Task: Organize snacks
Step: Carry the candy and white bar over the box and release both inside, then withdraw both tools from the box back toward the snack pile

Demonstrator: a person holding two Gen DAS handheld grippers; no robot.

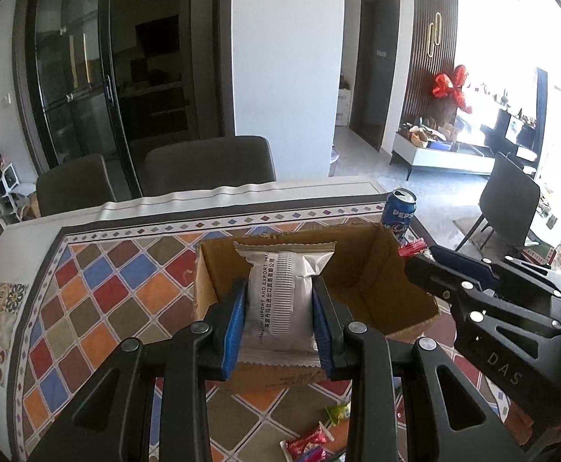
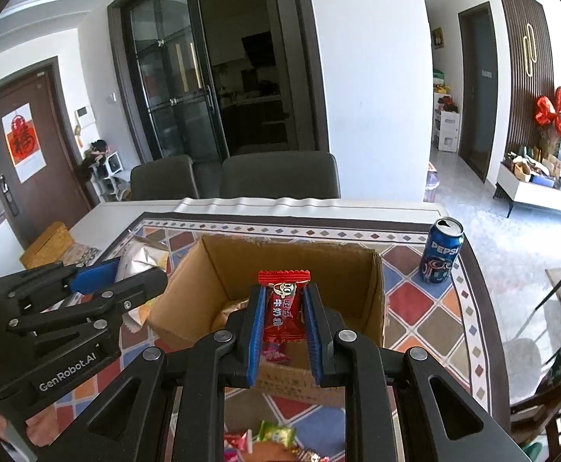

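Left gripper (image 1: 278, 300) clamped on silver packet (image 1: 280, 292); right gripper (image 2: 283, 317) pinching red candy (image 2: 283, 308). Both poised over open cardboard box (image 2: 242, 261) (likely for drop-in). Loose sweets (image 2: 276, 433) remain on tablecloth.

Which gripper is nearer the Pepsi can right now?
Right. The right gripper, shut on a red candy, hangs on the side of the box where the Pepsi can stands; the left gripper is further away.
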